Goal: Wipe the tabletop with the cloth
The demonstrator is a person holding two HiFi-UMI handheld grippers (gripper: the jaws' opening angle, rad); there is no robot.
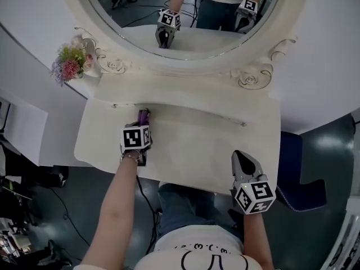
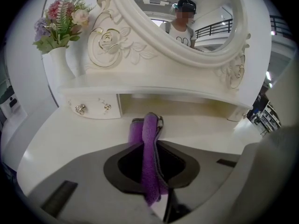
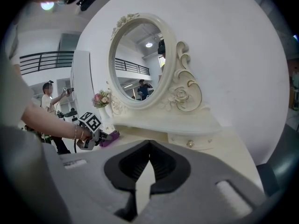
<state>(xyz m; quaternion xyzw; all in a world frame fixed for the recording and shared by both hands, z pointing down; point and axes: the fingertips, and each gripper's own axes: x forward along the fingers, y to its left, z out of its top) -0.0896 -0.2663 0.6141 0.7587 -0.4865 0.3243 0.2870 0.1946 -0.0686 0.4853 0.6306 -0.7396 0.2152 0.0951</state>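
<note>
A purple cloth (image 1: 144, 115) (image 2: 150, 158) is pinched between the jaws of my left gripper (image 1: 142, 122) (image 2: 148, 124), which is shut on it. The cloth's end pokes past the jaw tips and rests on the cream tabletop (image 1: 197, 136) at its back left, close to the recess under the mirror shelf. In the right gripper view, the left gripper (image 3: 91, 132) and cloth (image 3: 110, 137) show at the left. My right gripper (image 1: 241, 157) (image 3: 148, 148) hovers over the table's front right edge, shut with nothing in it.
An oval mirror (image 1: 185, 16) in a carved frame stands on a raised shelf behind the tabletop. A vase of flowers (image 1: 70, 64) sits on the shelf's left end. Small drawers (image 2: 93, 108) sit under the shelf. A blue seat (image 1: 298, 176) stands at the right.
</note>
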